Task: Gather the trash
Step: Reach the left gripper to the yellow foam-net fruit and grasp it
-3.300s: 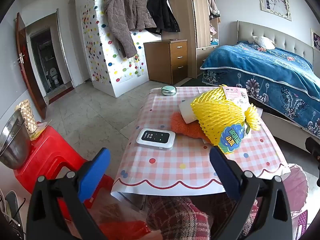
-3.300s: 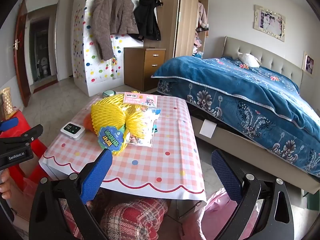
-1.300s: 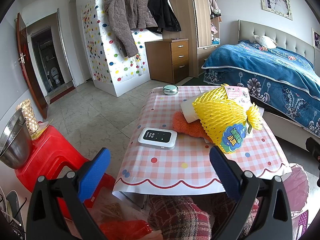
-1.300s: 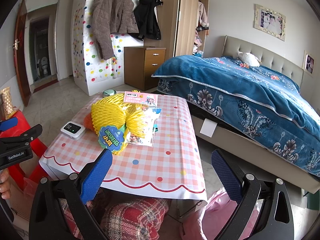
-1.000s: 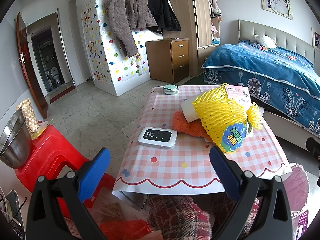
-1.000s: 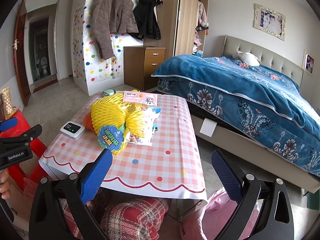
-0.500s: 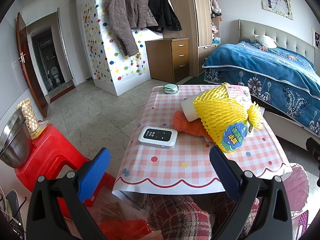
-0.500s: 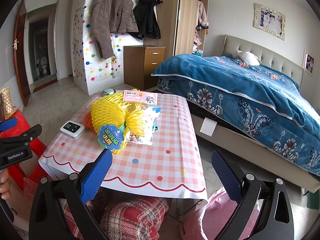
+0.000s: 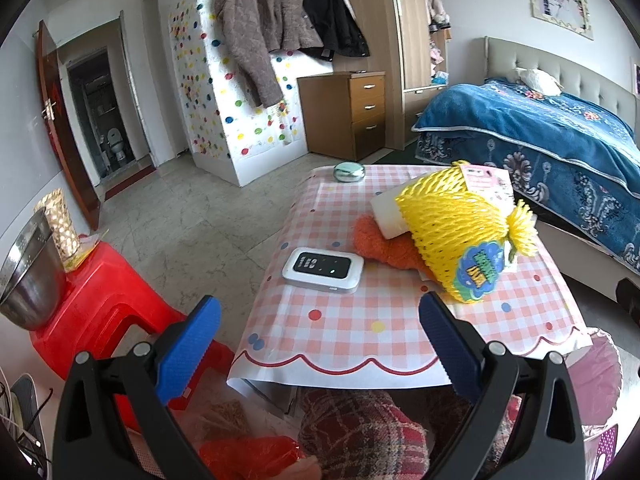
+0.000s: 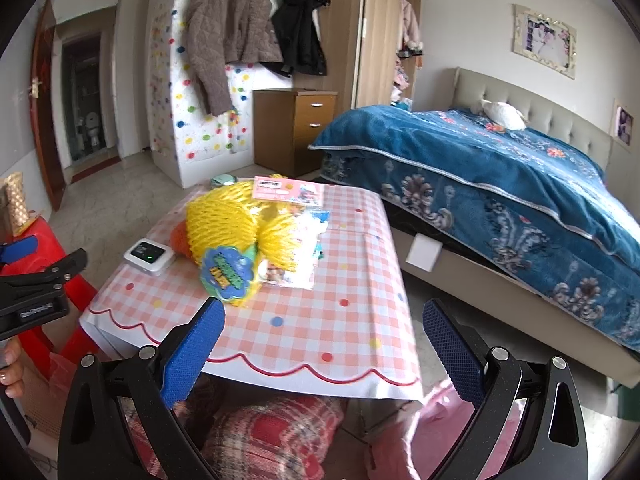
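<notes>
A yellow foam fruit net (image 9: 456, 232) with a blue-green label lies on the small table with a pink checked cloth (image 9: 360, 328); the right wrist view shows it too (image 10: 224, 224). A white foam piece (image 9: 386, 212) and an orange fuzzy thing (image 9: 380, 244) lie under the net's left side. A pink printed plastic wrapper (image 10: 296, 240) lies to the right of the net. My left gripper (image 9: 316, 336) is open and empty over the table's near edge. My right gripper (image 10: 324, 340) is open and empty over the near edge, right of the net.
A white device with a dark screen (image 9: 323, 270) and a small green round tin (image 9: 349, 171) sit on the table. A red stool (image 9: 92, 316) with a steel bowl (image 9: 28, 280) stands left. A pink bag (image 10: 452, 412) is below the table's right corner. A bed (image 10: 500, 176) stands right.
Both grippers have drifted slightly forward toward the table. In the right wrist view the table has shifted a little left. Both grippers stay open.
</notes>
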### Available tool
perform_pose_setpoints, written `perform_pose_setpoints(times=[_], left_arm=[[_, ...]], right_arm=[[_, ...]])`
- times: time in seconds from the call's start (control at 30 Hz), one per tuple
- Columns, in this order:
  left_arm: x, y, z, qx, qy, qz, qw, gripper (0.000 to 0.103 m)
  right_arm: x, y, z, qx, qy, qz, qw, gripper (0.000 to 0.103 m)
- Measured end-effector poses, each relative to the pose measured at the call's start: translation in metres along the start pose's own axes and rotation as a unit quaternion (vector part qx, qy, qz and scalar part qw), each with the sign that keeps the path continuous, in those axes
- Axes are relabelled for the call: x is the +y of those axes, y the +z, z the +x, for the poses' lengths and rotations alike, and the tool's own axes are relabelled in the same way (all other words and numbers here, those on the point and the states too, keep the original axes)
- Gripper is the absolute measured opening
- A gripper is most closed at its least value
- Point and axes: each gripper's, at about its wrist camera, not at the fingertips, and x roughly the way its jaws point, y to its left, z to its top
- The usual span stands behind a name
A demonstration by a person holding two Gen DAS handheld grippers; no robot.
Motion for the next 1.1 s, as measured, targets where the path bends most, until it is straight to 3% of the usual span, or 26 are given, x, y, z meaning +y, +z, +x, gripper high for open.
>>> perform_pose_setpoints(times=[0.17,0.37,0.6,0.73,0.77,0.8,0.93,1.1], left_arm=[[0.009,-0.005,0.014,0.003,0.007,-0.011,0.9999,0.096],[0.011,-0.006,0.028,-0.008,0.027,0.003,0.9996,0.097],[0.018,-0.01,0.062,0.041,0.004,-0.006,0.9991,0.096],[0.012,-0.009,0.072,0.04,-0.004,0.002,0.9992,0.096],[0.008,-0.008,0.074,0.04,-0.012,0.002,0.9991,0.096],[0.004,-0.006,0.077,0.039,-0.031,0.005,0.9987,0.096],[-0.026,0.001,0.081,0.03,-0.07,0.03,0.9966,0.096],[-0.069,0.009,0.089,0.018,-0.112,0.064,0.9914,0.096]], right_arm=[[0.005,-0.002,0.018,-0.006,0.01,-0.006,1.0,0.098],[0.017,0.01,0.041,-0.005,0.065,-0.005,0.998,0.098],[0.029,0.013,0.076,0.018,0.058,-0.017,0.998,0.094],[0.017,0.015,0.08,0.009,0.047,-0.018,0.999,0.091],[0.015,0.016,0.082,0.008,0.042,-0.019,0.999,0.084],[0.012,0.017,0.084,0.01,0.033,-0.019,0.999,0.07],[-0.012,0.018,0.091,0.024,0.007,-0.004,1.0,0.063],[-0.033,0.016,0.095,0.033,-0.01,0.011,0.999,0.066]])
